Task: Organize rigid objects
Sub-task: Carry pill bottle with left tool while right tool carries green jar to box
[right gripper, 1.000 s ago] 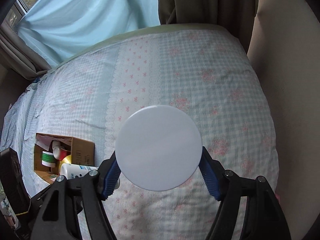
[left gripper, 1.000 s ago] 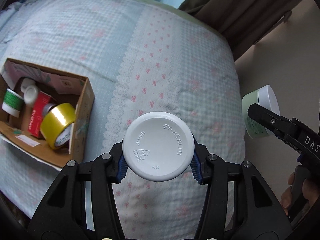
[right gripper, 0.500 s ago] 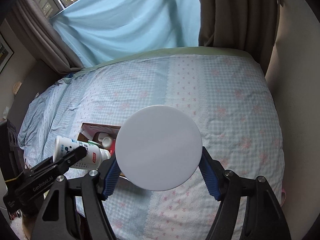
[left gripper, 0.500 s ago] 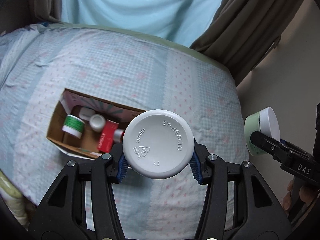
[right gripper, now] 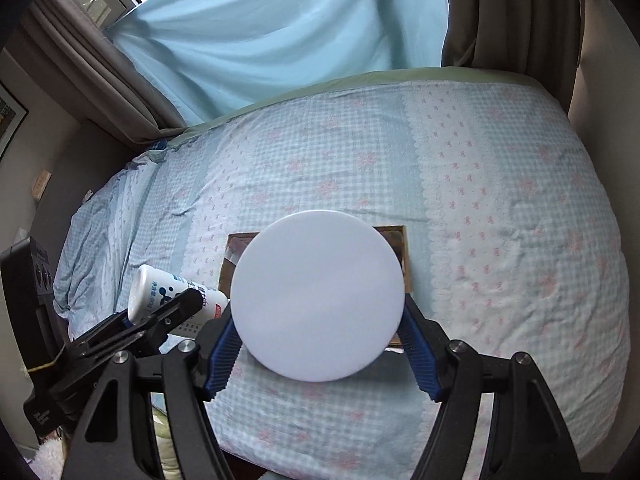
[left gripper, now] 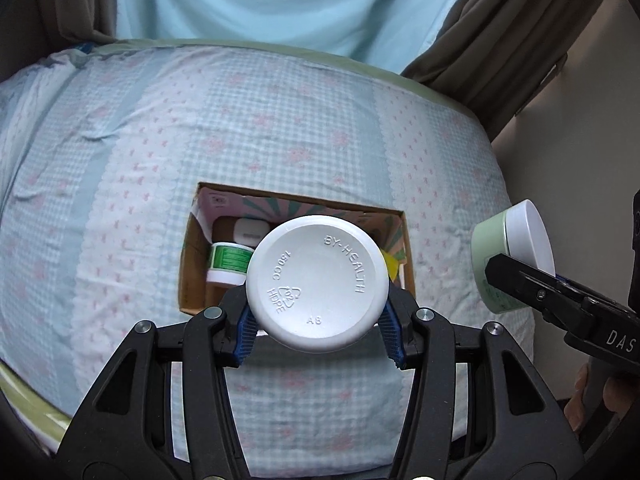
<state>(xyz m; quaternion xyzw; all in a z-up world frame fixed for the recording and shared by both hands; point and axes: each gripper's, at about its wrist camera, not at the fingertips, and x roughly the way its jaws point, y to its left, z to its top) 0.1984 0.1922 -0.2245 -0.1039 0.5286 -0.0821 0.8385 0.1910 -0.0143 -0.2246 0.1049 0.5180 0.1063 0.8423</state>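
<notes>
You have carried both grippers across the bed: a second ago the brown cardboard box (left gripper: 192,280) lay off to the left of each view, and now it sits straight ahead, right behind what you hold.

Your left gripper (left gripper: 318,330) has its blue-padded fingers (left gripper: 245,326) clamped on the sides of a white plastic bottle (left gripper: 317,283), held bottom-forward so its moulded base with recycling mark and raised lettering faces the camera. In the right wrist view the same bottle (right gripper: 172,294) shows a printed label with blue lettering and a red patch, its body lying nearly level.

Your right gripper (right gripper: 318,354) has its fingers (right gripper: 418,356) closed on a round jar with a pale green body and a smooth white lid (right gripper: 316,296); from the left view the jar (left gripper: 510,254) is seen side-on, lid tilted away.

Gripping both across their width seems meant to leave their ends free, so each can be lowered into the box without the fingers fouling the walls.

The box rests on the blue-and-white gingham bedspread with pink flowers (left gripper: 280,120), flaps open. Inside, a small green-labelled white jar (left gripper: 229,261), a white-capped item behind it and a sliver of something yellow (left gripper: 393,266) are visible; the rest is hidden behind the bottle.
</notes>
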